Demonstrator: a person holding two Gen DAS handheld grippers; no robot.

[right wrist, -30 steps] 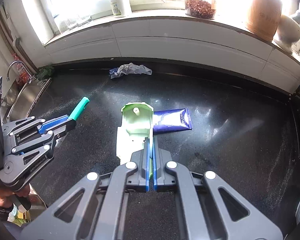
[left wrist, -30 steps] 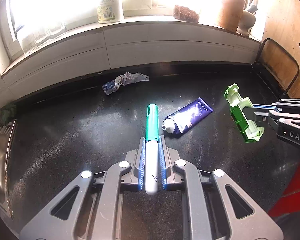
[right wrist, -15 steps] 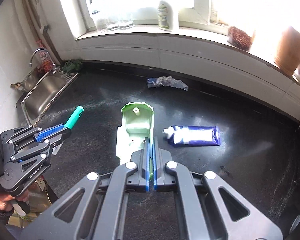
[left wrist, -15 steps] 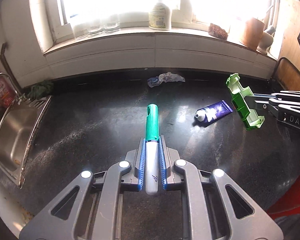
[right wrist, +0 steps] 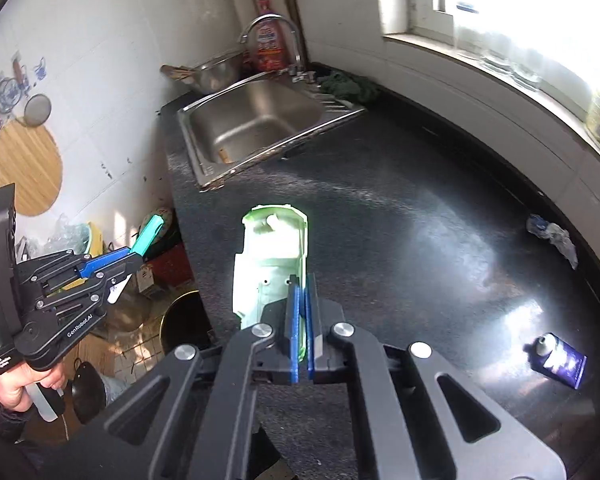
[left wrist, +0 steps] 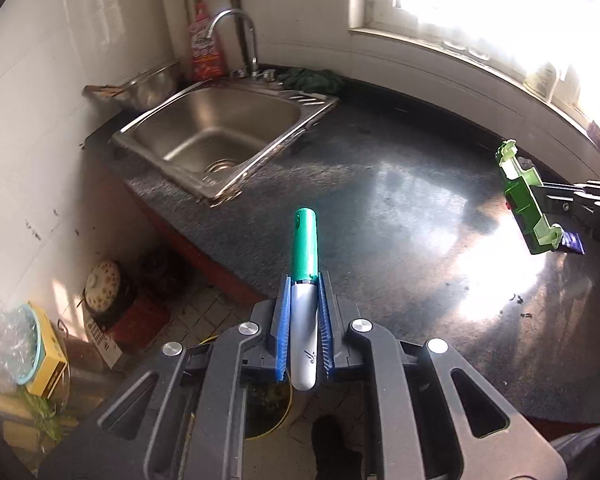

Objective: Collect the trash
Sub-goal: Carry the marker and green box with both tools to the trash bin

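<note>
My left gripper points steeply down, jaws clamped on something slim. My right gripper beside it tilts likewise, jaws nearly together, pinching.

The left gripper clamps a grey pen with a green cap above the dark counter's edge. At right, the right gripper holds a green plastic piece. A steel sink sits beyond.

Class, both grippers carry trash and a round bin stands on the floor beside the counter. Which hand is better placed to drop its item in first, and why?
Left, probably. The left gripper, shut on the marker, is off the counter's edge with the bin below it; the right gripper, shut on the green plastic piece, is over the counter.
</note>
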